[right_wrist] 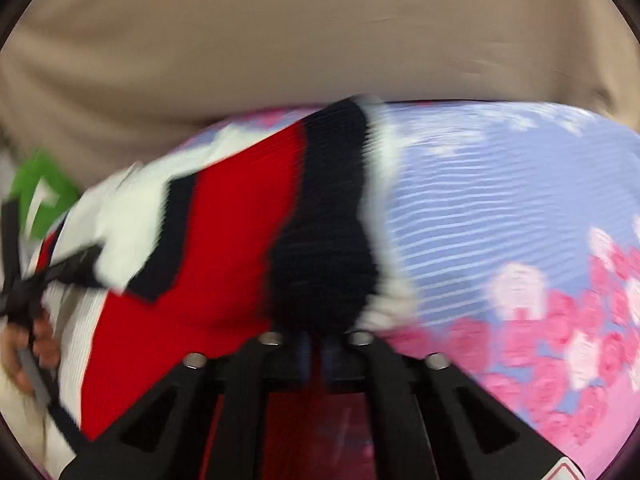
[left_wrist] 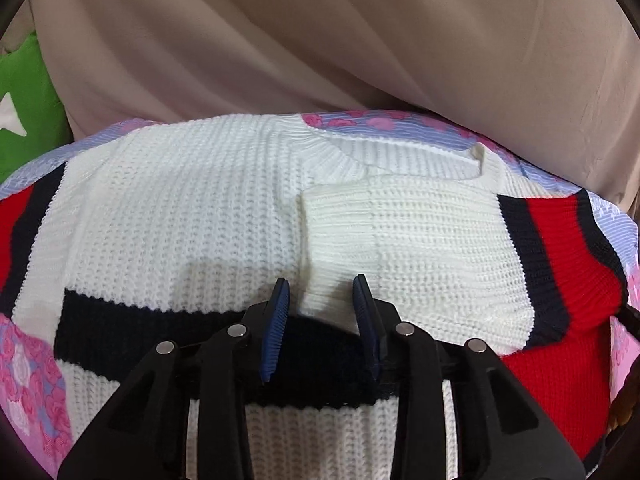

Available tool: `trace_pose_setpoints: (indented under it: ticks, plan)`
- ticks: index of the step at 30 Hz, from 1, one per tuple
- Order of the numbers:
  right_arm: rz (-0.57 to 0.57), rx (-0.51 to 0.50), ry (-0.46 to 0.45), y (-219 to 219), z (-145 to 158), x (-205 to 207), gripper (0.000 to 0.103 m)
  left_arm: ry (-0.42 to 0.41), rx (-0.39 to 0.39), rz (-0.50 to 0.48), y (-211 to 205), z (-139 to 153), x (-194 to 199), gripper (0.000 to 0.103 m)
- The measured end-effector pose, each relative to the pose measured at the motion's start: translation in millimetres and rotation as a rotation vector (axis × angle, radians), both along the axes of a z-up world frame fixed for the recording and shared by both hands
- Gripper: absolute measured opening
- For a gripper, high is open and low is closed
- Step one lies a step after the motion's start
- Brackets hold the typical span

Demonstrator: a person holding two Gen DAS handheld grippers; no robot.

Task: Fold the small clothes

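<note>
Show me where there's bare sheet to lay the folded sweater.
Most room: the floral sheet right of the sweater, bordered by beige fabric behind. Left of the sweater only a narrow strip of sheet shows, by the green cushion.

A home, likely a bedroom, is suggested by a floral bedsheet (right_wrist: 500,200) spread under the clothes, beige drapery (left_wrist: 320,40) hung at 12 o'clock, and a green star cushion (left_wrist: 24,120) seen at 9 o'clock.
</note>
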State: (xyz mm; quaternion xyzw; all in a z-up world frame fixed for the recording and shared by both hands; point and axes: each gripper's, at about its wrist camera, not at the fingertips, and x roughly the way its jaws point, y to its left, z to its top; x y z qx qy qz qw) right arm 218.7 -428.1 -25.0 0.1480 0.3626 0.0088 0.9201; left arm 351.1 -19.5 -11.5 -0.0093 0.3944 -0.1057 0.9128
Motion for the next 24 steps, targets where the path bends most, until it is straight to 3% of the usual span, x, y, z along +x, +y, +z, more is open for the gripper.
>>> trace_pose_setpoints:
  ticks: [1, 4, 6, 8, 11, 13, 15, 16, 19, 21, 22, 24]
  plan:
    - [0.003, 0.010, 0.006, -3, -3, -2, 0.000, -0.003, 0.006, -0.002, 3, 1, -1, 0.032]
    - [0.052, -0.101, 0.026, 21, 0, -9, 0.000, -0.017, 0.015, -0.003, 3, -2, -3, 0.032]
    - [0.059, -0.079, -0.005, 26, 15, -23, 0.000, -0.019, 0.021, -0.002, 0, -2, -4, 0.032]
    - [0.076, -0.052, -0.094, 29, 38, -38, 0.002, -0.021, 0.022, -0.002, 0, 0, -4, 0.032]
    - [0.112, 0.019, -0.168, 32, 57, -38, 0.002, -0.027, 0.039, 0.002, -6, 2, -4, 0.033]
    - [0.108, -0.025, -0.127, 39, 48, -17, 0.002, -0.029, 0.045, 0.006, -1, -4, -5, 0.033]
    - [0.065, -0.122, 0.070, 40, 11, 16, 0.001, -0.026, 0.035, 0.006, 1, -4, -5, 0.033]
    - [0.052, -0.104, 0.103, 35, 0, 20, 0.000, -0.024, 0.026, 0.005, 2, -3, -5, 0.033]
    - [0.026, -0.039, 0.013, 32, 17, 5, 0.000, -0.022, 0.009, 0.000, 7, -2, -9, 0.033]
    - [0.045, -0.081, -0.078, 42, 30, -3, 0.001, -0.024, 0.014, 0.001, 7, -2, -10, 0.033]
    - [0.032, -0.123, -0.076, 45, 29, -1, 0.001, -0.026, 0.020, 0.004, 6, -2, -10, 0.033]
    - [0.000, -0.196, 0.040, 45, 4, 21, 0.000, -0.028, 0.014, 0.005, 7, -2, -10, 0.033]
